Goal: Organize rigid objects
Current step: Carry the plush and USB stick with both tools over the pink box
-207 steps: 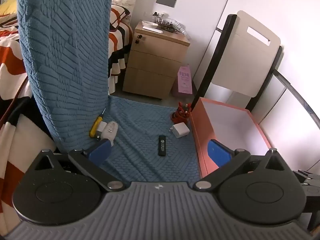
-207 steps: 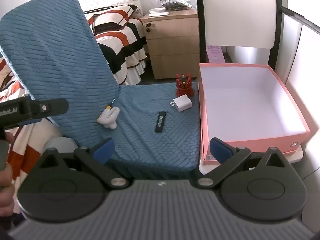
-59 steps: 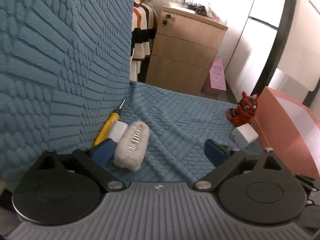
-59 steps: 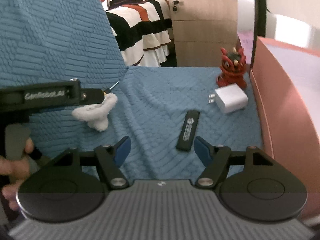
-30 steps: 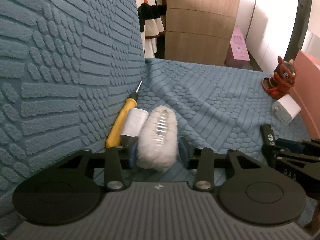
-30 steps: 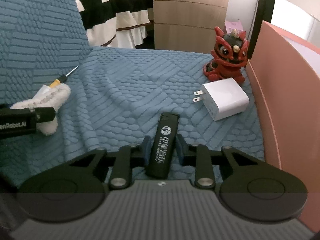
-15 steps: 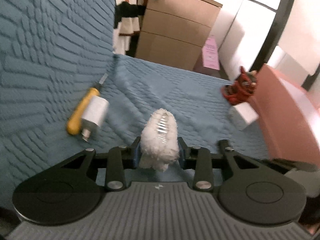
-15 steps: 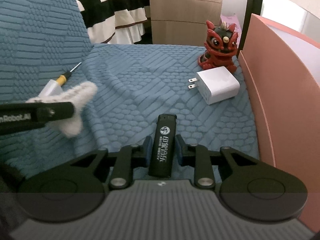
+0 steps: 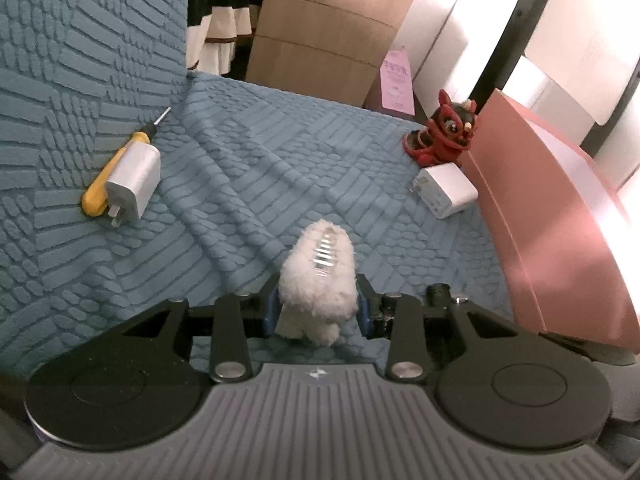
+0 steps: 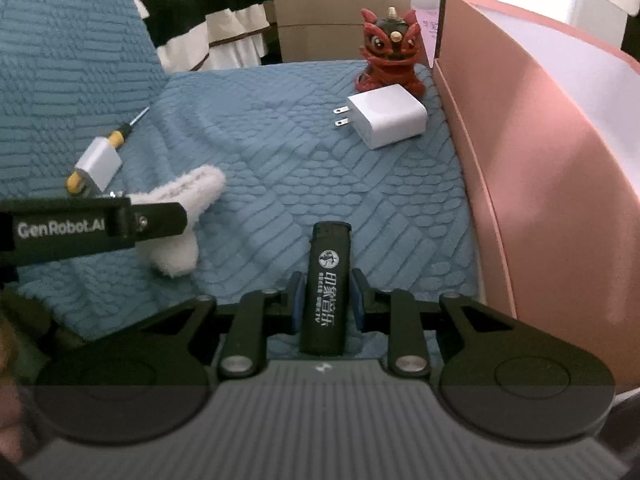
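My left gripper [image 9: 318, 307] is shut on a white fluffy hair clip [image 9: 320, 276] and holds it above the blue textured cover [image 9: 248, 168]. In the right wrist view that hair clip [image 10: 180, 216] hangs left of centre, pinched by the left gripper's black fingers [image 10: 156, 220]. My right gripper [image 10: 326, 304] is shut on a black lighter [image 10: 326, 280] with white print. A pink box [image 10: 540, 152] stands along the right side; its wall [image 9: 552, 216] also shows in the left wrist view.
On the cover lie a yellow screwdriver [image 9: 116, 168] with a small white charger [image 9: 134, 180] against it, a larger white charger [image 10: 384, 116] and a red lion figurine [image 10: 388, 50]. A wooden nightstand [image 9: 328, 36] and a striped bedspread [image 10: 208, 20] stand behind.
Both grippers have lifted their objects off the cover and moved toward the pink box; the hair clip has come away from the screwdriver and small charger, and the lighter is raised.
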Action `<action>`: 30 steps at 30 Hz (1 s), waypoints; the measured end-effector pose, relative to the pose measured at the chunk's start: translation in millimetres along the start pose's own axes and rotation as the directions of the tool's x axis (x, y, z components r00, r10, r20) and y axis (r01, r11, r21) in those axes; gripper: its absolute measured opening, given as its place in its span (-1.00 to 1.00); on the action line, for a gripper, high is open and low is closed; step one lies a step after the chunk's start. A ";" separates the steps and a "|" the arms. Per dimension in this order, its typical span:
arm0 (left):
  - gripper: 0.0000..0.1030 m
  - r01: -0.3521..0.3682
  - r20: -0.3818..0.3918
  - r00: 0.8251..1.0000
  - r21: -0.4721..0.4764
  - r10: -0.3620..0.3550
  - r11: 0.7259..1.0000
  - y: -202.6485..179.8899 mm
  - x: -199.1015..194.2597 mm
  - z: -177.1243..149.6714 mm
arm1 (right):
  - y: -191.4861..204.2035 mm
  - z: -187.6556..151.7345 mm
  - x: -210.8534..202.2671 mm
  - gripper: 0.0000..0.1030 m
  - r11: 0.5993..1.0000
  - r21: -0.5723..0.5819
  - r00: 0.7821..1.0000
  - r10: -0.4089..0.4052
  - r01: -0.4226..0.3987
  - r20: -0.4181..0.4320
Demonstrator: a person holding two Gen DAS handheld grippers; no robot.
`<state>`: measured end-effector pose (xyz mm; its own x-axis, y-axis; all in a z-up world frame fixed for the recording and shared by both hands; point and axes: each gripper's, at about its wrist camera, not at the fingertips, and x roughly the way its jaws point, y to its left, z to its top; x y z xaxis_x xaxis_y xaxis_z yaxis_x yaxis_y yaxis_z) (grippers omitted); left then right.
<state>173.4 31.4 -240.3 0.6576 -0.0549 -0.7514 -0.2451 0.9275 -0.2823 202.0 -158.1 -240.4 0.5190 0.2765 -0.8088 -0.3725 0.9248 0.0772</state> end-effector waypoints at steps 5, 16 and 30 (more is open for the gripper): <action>-0.15 0.002 0.003 1.000 0.001 -0.002 1.000 2.9 2.7 1.3 | -1.7 -1.3 0.5 -0.44 1.000 0.015 1.000 0.021 -0.022 0.007; -0.11 -0.017 -0.032 0.999 0.047 0.018 0.999 -0.5 22.0 0.4 | 2.1 2.0 5.5 -0.36 1.000 -0.013 0.999 0.017 -0.017 0.030; -0.14 -0.006 -0.031 1.000 0.000 0.006 1.000 10.3 31.0 6.6 | 9.5 2.2 9.1 -0.48 0.998 -0.057 0.999 -0.018 0.021 0.048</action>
<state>196.0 41.7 -262.5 0.6341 -0.0611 -0.7709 -0.2489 0.9277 -0.2782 204.9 -146.2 -245.8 0.5617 0.2718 -0.7814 -0.4051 0.9139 0.0267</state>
